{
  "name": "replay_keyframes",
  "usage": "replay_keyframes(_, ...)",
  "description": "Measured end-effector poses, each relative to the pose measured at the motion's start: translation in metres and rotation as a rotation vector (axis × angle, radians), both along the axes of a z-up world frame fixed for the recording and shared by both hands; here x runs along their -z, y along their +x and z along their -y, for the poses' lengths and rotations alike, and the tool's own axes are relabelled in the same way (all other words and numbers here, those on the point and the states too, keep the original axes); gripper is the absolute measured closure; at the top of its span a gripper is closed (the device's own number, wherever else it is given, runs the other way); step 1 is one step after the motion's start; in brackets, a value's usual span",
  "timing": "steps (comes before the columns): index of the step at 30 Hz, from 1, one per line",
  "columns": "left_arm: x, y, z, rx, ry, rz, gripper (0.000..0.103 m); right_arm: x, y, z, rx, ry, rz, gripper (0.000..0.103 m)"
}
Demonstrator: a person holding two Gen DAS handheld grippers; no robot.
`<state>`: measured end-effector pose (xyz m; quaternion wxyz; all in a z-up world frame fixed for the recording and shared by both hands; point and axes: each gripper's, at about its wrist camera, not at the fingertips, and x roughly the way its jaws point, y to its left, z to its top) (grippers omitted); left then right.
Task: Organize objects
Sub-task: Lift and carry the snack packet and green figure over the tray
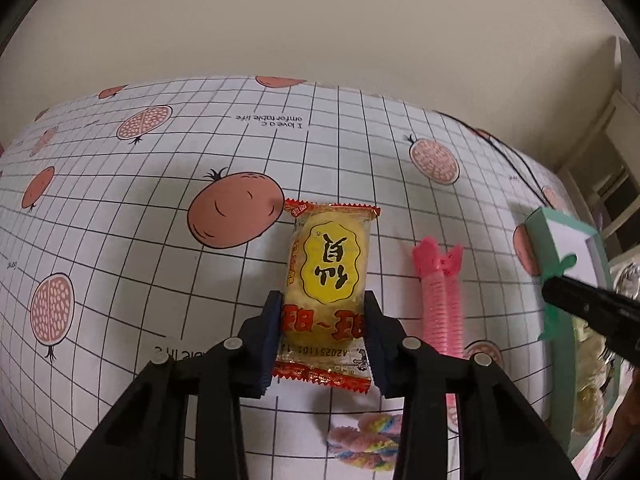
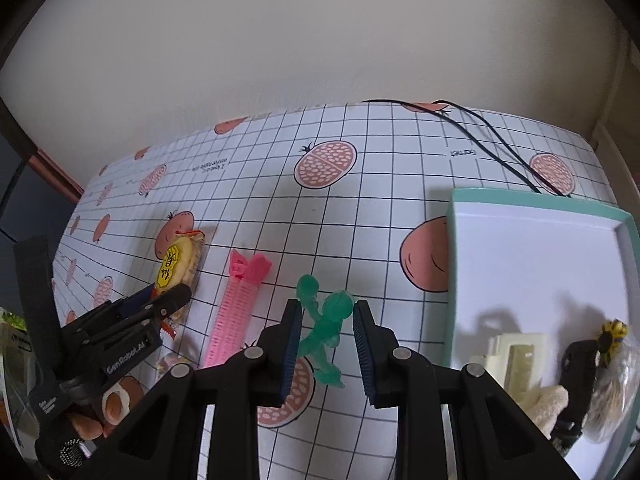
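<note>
Gripping: left tool [image 1: 322,334] is clamping the snack packet [image 1: 329,280] across its near half, pads pressing both long sides, the packet lying over the gridded bench [image 1: 120,220].
Straddling: right tool [image 2: 326,346] is standing part-open around the green figurine [image 2: 326,326]; whether its pads are touching it, I cannot tell.
Waiting: pink hair clip [image 2: 236,312] is lying between packet and figurine.
Receiving: teal-rimmed box [image 2: 452,280] is sitting at the right, already holding small items.
Advising: left should be squeezing gently, the wrapper likely crushing easily; right should be centring on the torso before closing, then lifting clear of the box wall.
</note>
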<state>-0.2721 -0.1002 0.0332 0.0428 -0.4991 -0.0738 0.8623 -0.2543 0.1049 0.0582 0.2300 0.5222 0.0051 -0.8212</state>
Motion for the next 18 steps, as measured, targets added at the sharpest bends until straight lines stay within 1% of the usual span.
replay_keyframes(4,-0.009,0.002,-0.001,-0.017,-0.012,-0.013,0.063,-0.006,0.007,-0.014,0.031,-0.053,-0.004,0.075)
replay_keyframes(9,-0.029,0.006,-0.001,-0.038,-0.014,-0.046,0.063,-0.01,0.014,-0.029,0.062,-0.1,-0.009,0.075)
replay_keyframes(13,-0.045,0.01,-0.005,-0.05,0.024,-0.066,0.063,-0.017,0.019,-0.04,0.064,-0.103,-0.036,0.075)
replay_keyframes(18,-0.064,0.011,-0.022,-0.041,0.014,-0.1,0.063,-0.023,0.023,-0.051,0.067,-0.103,-0.07,0.075)
